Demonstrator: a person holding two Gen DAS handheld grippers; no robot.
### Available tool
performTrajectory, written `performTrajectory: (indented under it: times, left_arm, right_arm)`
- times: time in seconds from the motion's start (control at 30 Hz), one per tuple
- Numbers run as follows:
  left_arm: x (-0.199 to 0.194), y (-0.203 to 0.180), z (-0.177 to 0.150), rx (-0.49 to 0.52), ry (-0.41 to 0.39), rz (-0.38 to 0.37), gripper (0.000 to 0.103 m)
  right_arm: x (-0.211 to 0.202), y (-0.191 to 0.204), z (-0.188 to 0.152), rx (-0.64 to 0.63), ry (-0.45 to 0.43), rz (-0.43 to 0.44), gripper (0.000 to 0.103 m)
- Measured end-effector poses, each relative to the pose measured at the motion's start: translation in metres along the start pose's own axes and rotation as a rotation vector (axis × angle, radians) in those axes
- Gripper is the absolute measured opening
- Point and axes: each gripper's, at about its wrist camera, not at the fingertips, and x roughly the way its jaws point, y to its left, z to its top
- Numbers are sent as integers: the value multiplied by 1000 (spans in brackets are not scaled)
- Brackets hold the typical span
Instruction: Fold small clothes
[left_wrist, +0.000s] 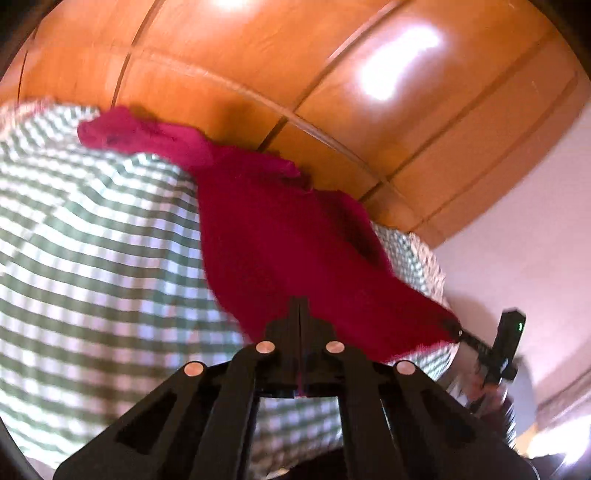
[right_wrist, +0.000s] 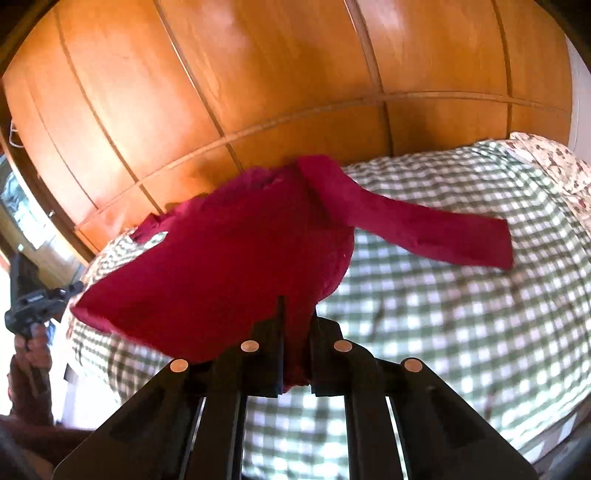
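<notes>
Here my left fingers (left_wrist: 301, 314) clench one hem corner of the red top (left_wrist: 280, 236), my right fingers (right_wrist: 295, 314) the other, holding it above the checked bed (right_wrist: 461, 314). I judge I should keep the hem taut and lower both evenly.

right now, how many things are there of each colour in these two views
Red: 1, the garment pinched by the left gripper and the right gripper.
Black: 2, those grippers.
Green-and-white check: 1, the bedcover.
Floral: 1, the pillow.
Orange-brown: 1, the wooden wardrobe.
Total: 6.
</notes>
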Motion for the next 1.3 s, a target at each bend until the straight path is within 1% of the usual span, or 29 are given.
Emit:
performTrajectory:
  times: [0.07,0.1,0.13,0.17,0.2,0.27,0.3,0.37,0.4,0.47,0.5,0.53,0.57,0.6,0.67,0.7,0.73,0.77,0.8,0.83,0.87,0.93,1.0,1.13,1.17,1.2,1.23,1.27,1.3]
  left_arm:
    - [-14,3,-9,15,-4,24,2]
    - [-19,10,-17,11,-18,60,10]
    - [-19,18,-22,-8,-18,71,18]
    - [-19,30,-29,-43,-14,77,37]
    - [-13,45,-38,-103,-7,77,45]
    - [-1,63,-55,-166,13,75,46]
    - [11,71,-66,-193,32,81,48]
    - [31,80,-81,-229,63,81,50]
    - [44,84,-91,-256,86,66,50]
    - [61,86,-100,-290,101,37,49]
    - [68,85,-102,-294,105,17,38]
    - [71,84,-102,-286,109,14,30]
    - [74,81,-102,-270,112,17,20]
    - [76,77,-101,-245,112,25,10]
    - [78,73,-99,-214,112,48,7]
    - [75,71,-98,-195,108,61,6]
    - [71,68,-98,-174,103,73,6]
    - [67,66,-95,-154,98,86,6]
    - [64,64,-94,-139,95,97,5]
    - [59,62,-95,-128,93,104,5]
    - [53,62,-99,-118,91,109,5]
    - [40,59,-103,-97,86,117,5]
    - [31,57,-110,-100,99,108,5]
    - [29,56,-131,-105,157,105,7]
    - [28,60,-132,-126,154,117,19]
    - [25,63,-131,-147,143,121,28]
    - [21,72,-126,-186,112,121,31]
    - [17,78,-122,-210,86,128,34]
    - [11,86,-115,-234,53,145,35]
  right_arm:
    - [4,-6,-15,3,52,-30,8]
    - [9,-12,-24,22,83,-30,8]
    - [16,-17,-35,40,111,-30,8]
    - [25,-22,-49,50,147,-56,7]
    - [30,-25,-57,57,165,-76,7]
    - [45,-36,-75,97,210,-121,7]
    - [50,-36,-83,107,221,-135,7]
    - [56,-39,-91,117,233,-153,7]
    - [59,-41,-92,128,234,-156,7]
    - [61,-43,-92,158,229,-145,7]
    - [61,-46,-91,180,221,-129,13]
    - [62,-48,-90,193,216,-120,28]
    - [61,-51,-88,212,208,-106,40]
    - [62,-53,-88,226,201,-100,57]
    - [68,-57,-89,245,203,-88,58]
    - [70,-57,-92,246,208,-91,56]
    - [73,-56,-93,241,212,-103,40]
    - [74,-52,-94,225,217,-106,28]
    - [75,-50,-94,214,224,-92,11]
    - [72,-47,-94,198,228,-87,8]
    - [67,-41,-93,154,226,-99,7]
    - [51,-33,-93,83,222,-90,7]
    - [40,-31,-95,38,229,-92,7]
    - [38,-35,-109,-9,297,-112,7]
    - [40,-38,-111,0,309,-114,7]
    - [40,-41,-111,14,305,-121,7]
    - [41,-45,-110,28,293,-134,11]
    - [40,-47,-104,43,269,-147,18]
    - [38,-48,-98,50,242,-168,37]
